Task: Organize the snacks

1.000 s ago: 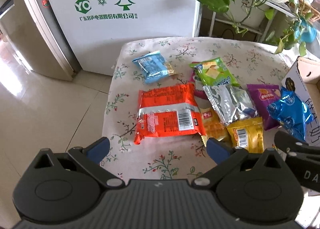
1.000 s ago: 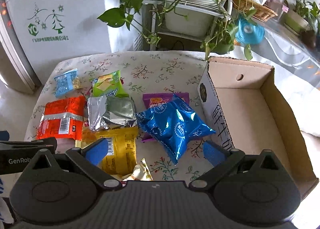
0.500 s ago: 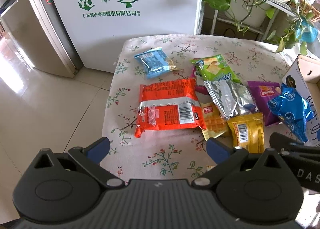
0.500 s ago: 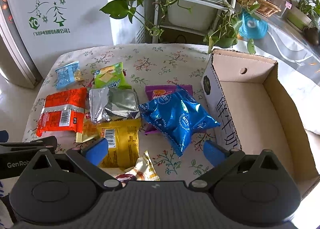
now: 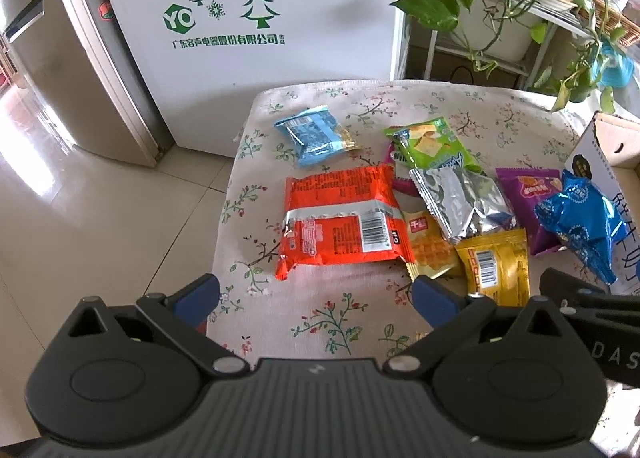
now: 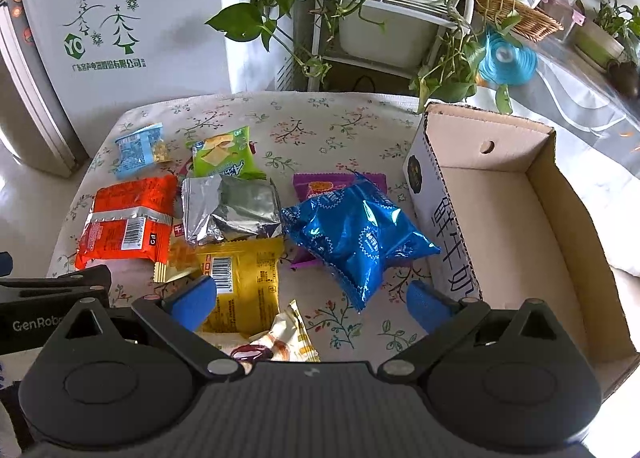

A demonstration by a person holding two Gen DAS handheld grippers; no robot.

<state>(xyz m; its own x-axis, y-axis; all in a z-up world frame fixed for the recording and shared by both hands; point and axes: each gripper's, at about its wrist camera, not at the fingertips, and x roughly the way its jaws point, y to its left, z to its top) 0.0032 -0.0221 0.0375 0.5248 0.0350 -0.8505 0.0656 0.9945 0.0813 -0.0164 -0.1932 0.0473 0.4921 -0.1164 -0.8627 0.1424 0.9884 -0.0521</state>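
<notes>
Several snack packets lie on a floral tablecloth (image 5: pixel 344 314): an orange packet (image 5: pixel 340 221), a light blue one (image 5: pixel 312 133), a green one (image 5: pixel 428 141), a silver one (image 5: pixel 460 197), a yellow one (image 6: pixel 244 278), a purple one (image 6: pixel 320 185) and a shiny blue bag (image 6: pixel 352 234). An open cardboard box (image 6: pixel 516 225) stands empty at the right. My left gripper (image 5: pixel 316 298) is open and empty, above the near table edge below the orange packet. My right gripper (image 6: pixel 312 302) is open and empty, near the yellow packet and blue bag.
A white fridge (image 5: pixel 248 17) and a steel cabinet (image 5: pixel 48 69) stand behind the table at the left. Potted plants on a rack (image 6: pixel 360 9) are behind the table. A small wrapped snack (image 6: pixel 280 338) lies at the near edge. Tiled floor (image 5: pixel 80 217) lies to the left.
Both grippers have drawn back and up a little, so more of the table shows. No packet has moved; both grippers stay open.
</notes>
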